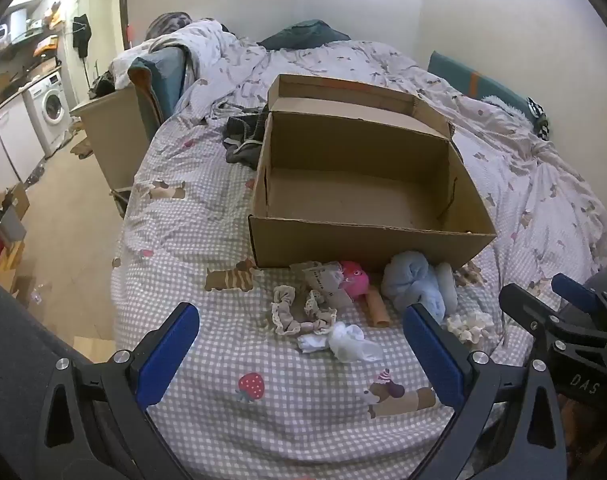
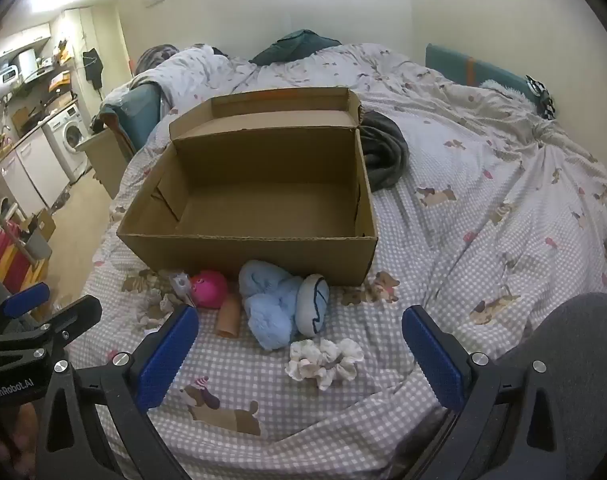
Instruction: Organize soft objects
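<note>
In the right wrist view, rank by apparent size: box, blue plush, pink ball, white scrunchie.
1. Box
2. Blue plush
3. White scrunchie, though it lies nearer the camera, so its lead is unsure
4. Pink ball, partly hidden

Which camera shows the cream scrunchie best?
The right wrist view shows it best: the cream scrunchie lies whole and unblocked on the bed between the open tongs. In the left wrist view the scrunchie sits near the right edge, partly hidden behind one blue finger.
</note>
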A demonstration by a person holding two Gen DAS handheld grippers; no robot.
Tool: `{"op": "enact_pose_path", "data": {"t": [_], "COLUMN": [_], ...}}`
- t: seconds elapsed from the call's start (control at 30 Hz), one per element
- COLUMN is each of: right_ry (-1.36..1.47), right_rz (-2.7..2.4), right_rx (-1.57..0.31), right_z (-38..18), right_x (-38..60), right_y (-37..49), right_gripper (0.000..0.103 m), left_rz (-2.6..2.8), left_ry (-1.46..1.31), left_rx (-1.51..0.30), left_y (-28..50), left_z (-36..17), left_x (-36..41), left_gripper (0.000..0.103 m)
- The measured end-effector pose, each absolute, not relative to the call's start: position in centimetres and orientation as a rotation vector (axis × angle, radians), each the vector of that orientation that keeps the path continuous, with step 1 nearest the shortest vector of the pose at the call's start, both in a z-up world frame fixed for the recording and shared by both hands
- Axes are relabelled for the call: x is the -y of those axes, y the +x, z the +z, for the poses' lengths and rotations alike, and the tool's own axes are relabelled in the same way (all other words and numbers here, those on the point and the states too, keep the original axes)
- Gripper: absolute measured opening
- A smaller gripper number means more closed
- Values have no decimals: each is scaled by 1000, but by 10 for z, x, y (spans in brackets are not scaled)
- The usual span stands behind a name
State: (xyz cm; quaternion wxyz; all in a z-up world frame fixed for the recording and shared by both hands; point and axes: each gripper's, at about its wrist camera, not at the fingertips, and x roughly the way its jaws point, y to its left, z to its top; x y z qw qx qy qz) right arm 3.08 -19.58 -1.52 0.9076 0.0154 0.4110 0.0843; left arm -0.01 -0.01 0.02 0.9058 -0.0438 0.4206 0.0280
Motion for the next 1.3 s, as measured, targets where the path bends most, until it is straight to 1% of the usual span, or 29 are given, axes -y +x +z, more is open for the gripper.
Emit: {"op": "enact_pose_path", "data": {"t": [1.3], "right_ry": [46], "right_rz": [178], "right_rx": [-860], "right_z": [-16], "right_x": [198], "right_y": [32], "right_gripper": [103], "left_rz": [70], "left_ry": [-90], "left_rx": [-875], "left_y": [1], "left_z": [-4], "left_x": [-4], "left_gripper": [102]}}
